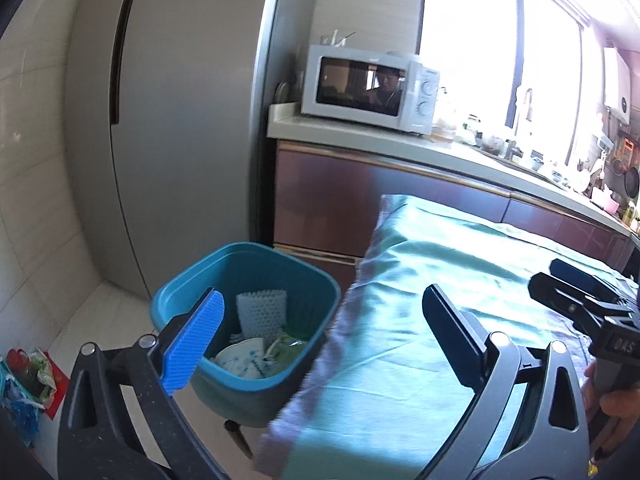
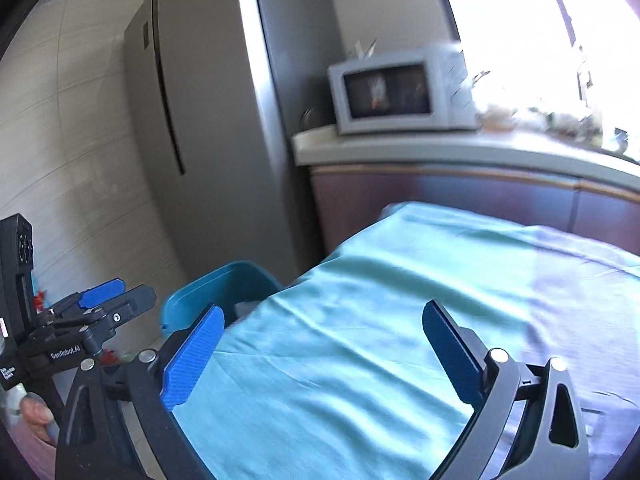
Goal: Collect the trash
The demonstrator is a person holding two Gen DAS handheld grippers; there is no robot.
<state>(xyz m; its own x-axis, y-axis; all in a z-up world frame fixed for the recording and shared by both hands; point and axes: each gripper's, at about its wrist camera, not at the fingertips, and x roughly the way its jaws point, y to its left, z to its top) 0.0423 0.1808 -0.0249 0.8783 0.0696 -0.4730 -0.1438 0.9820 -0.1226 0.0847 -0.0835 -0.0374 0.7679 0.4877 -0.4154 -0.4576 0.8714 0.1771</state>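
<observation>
A blue trash bin (image 1: 244,268) stands on the floor at the left end of a table covered with a teal cloth (image 1: 420,320). Inside it lie a grey foam net piece (image 1: 262,312), a white crumpled wrapper (image 1: 240,358) and green scraps (image 1: 288,348). My left gripper (image 1: 320,332) is open and empty, held over the bin's right rim and the table edge. My right gripper (image 2: 322,344) is open and empty above the cloth (image 2: 360,340). The bin's rim (image 2: 216,284) shows at its left. Each gripper shows in the other's view: the right one (image 1: 576,296), the left one (image 2: 112,300).
A tall grey fridge (image 1: 168,140) stands behind the bin. A white microwave (image 1: 368,88) sits on the counter (image 1: 440,148) beyond the table, with dishes and a tap by the bright window. A bag of coloured rubbish (image 1: 28,384) lies on the floor at far left.
</observation>
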